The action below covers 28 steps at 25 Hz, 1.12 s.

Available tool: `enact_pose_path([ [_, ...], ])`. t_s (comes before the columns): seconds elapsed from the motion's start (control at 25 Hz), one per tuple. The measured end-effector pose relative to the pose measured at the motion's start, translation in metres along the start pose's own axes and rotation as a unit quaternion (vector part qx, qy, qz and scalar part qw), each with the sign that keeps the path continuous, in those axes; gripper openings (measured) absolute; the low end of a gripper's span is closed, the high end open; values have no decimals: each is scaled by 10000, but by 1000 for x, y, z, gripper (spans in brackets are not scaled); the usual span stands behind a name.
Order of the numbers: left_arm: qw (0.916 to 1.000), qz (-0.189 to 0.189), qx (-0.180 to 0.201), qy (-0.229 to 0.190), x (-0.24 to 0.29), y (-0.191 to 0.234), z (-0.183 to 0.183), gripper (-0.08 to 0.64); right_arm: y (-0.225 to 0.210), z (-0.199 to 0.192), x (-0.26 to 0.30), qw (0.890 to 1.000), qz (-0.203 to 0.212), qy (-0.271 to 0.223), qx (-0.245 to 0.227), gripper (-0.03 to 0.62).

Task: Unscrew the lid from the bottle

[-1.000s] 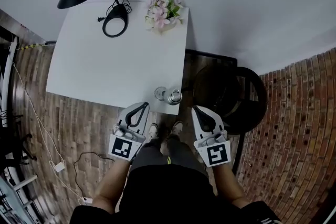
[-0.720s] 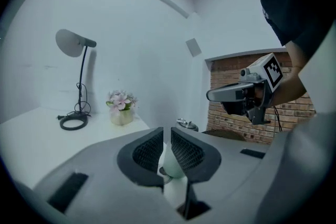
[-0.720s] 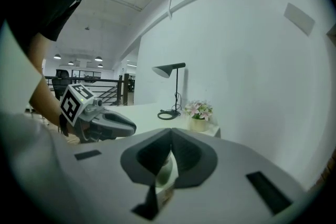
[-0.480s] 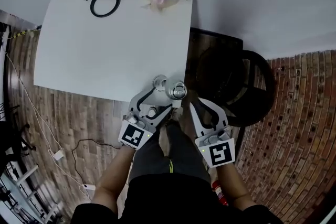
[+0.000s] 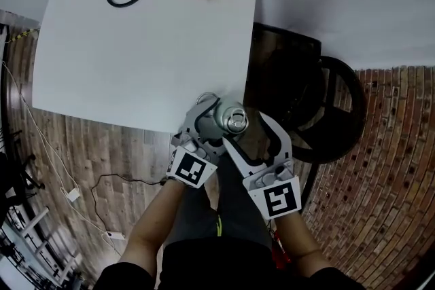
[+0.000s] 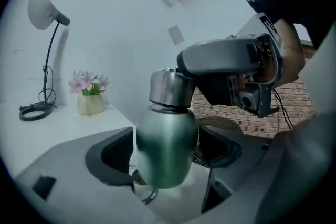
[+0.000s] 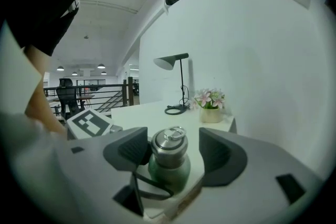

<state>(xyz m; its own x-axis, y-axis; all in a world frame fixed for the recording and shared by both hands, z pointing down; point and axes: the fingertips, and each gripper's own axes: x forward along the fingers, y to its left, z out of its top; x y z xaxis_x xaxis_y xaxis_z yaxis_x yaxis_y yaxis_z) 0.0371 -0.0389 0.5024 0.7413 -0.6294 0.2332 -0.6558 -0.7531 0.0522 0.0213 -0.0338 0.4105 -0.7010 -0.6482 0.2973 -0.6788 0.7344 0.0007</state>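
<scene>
Head view: bottle (image 5: pixel 232 120) stands at the counter's (image 5: pixel 136 58) lower right corner, with left tongs (image 5: pixel 212 120) and right tongs (image 5: pixel 251 139) both around it | Left gripper view: tongs spread, green body nearly filling the gap | Right gripper view: tongs spread either side of the steel lid (image 7: pixel 169 145), which sits on the bottle.
</scene>
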Motion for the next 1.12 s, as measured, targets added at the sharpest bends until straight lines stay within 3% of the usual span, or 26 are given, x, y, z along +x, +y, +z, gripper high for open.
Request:
enact_pose_path([
  [0.52, 9992, -54, -131, 375, 10, 1, -10, 373, 4, -19, 30, 9999, 141, 89, -21, 298],
  [0.6, 9992, -20, -128, 371, 10, 1, -10, 373, 4, -23, 32, 9997, 147, 157, -78, 265],
  [0.76, 9992, -13, -128, 369, 10, 2, -10, 373, 5, -24, 34, 9989, 379, 182, -204, 264],
  [0.96, 9992, -39, -146, 380, 10, 1, -11, 373, 14, -22, 33, 9898, 1200, -14, -761, 264],
  [1.04, 9991, -40, -149, 382, 9, 1, -11, 373, 18, -22, 32, 9783, 1837, -49, -959, 264],
  [1.12, 9991, -43, -164, 378, 9, 1, -11, 373, 23, -23, 29, 9563, 2704, 11, -1110, 264],
])
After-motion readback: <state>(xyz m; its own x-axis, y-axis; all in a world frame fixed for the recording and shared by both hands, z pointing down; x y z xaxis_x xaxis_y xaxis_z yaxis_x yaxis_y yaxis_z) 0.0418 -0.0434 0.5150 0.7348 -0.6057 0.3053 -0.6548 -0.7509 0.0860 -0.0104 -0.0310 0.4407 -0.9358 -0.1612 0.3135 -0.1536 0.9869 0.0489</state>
